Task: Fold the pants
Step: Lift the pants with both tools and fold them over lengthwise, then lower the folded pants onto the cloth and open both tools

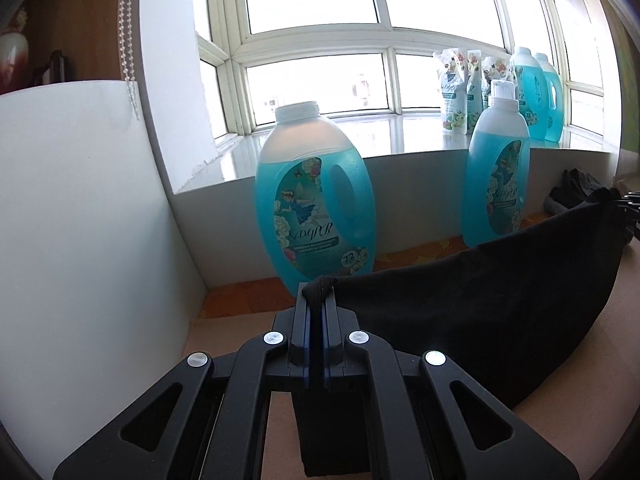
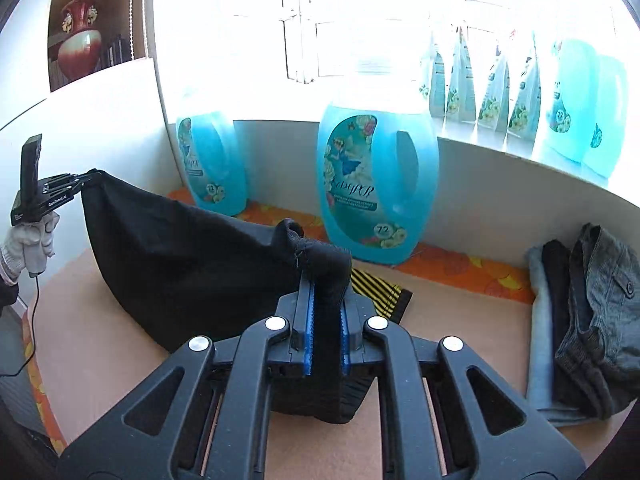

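Gripping opposite edges, each hand-held gripper (image 1: 316, 300) (image 2: 326, 280) clamps the black pants (image 2: 180, 248) above bare table (image 2: 460, 320)

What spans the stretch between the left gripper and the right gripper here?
The black pants hang between them, pinched by the left gripper and the right gripper; the right wrist view shows it best.

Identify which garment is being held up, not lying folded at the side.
The black pants, stretched between both grippers; the grey, black and light-blue garments lie stacked at the table's right.
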### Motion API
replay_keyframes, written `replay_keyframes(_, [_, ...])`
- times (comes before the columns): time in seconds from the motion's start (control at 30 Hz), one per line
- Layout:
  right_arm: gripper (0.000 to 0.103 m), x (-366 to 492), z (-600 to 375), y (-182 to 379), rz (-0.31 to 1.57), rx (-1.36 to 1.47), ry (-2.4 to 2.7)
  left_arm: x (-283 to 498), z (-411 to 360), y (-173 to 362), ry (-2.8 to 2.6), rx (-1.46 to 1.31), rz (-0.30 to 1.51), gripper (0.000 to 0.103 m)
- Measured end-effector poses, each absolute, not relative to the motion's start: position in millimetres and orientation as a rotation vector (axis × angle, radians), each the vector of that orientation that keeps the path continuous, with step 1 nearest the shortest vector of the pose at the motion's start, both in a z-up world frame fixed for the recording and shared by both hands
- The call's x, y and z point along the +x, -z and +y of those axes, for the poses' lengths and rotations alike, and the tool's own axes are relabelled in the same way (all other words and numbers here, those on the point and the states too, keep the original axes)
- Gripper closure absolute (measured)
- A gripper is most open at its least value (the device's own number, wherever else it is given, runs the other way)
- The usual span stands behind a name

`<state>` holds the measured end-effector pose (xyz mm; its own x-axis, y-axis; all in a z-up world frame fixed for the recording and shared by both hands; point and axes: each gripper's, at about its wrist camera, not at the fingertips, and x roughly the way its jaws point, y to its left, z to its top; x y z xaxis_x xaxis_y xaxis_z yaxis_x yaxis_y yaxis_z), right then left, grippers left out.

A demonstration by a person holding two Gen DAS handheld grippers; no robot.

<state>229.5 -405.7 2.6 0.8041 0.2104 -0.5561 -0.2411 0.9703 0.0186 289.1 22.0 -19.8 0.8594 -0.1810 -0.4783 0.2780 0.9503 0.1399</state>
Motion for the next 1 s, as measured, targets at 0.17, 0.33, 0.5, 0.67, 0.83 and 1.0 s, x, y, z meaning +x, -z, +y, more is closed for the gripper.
replay_keyframes(0.17, [0.093, 269.5, -417.4, 9.2, 0.623, -0.055, -0.21, 327.7, 17.2, 26.0, 0.206, 0.196, 0.499, 0.1])
replay_keyframes(0.33, [0.093, 305.7, -421.2, 37.4, 0.669, -0.075, -0.192, 359.9, 6.6, 48.1, 0.171, 0.231, 0.532, 0.1])
replay_keyframes(0.5, [0.093, 333.9, -419.0, 68.4, 0.738, -0.085, -0.185, 385.0, -2.3, 73.0, 0.159, 0.244, 0.582, 0.1])
replay_keyframes(0.67, [0.093, 353.4, -418.9, 97.0, 0.81, -0.117, -0.162, 398.0, -17.3, 100.6, 0.156, 0.304, 0.627, 0.1])
replay_keyframes(0.83, [0.093, 365.2, -424.1, 114.0, 0.85, -0.111, -0.136, 411.6, -17.8, 117.7, 0.134, 0.312, 0.668, 0.1])
replay_keyframes(1.0, [0.093, 374.2, -425.2, 123.2, 0.881, -0.104, -0.148, 420.9, -11.6, 129.7, 0.113, 0.296, 0.708, 0.1])
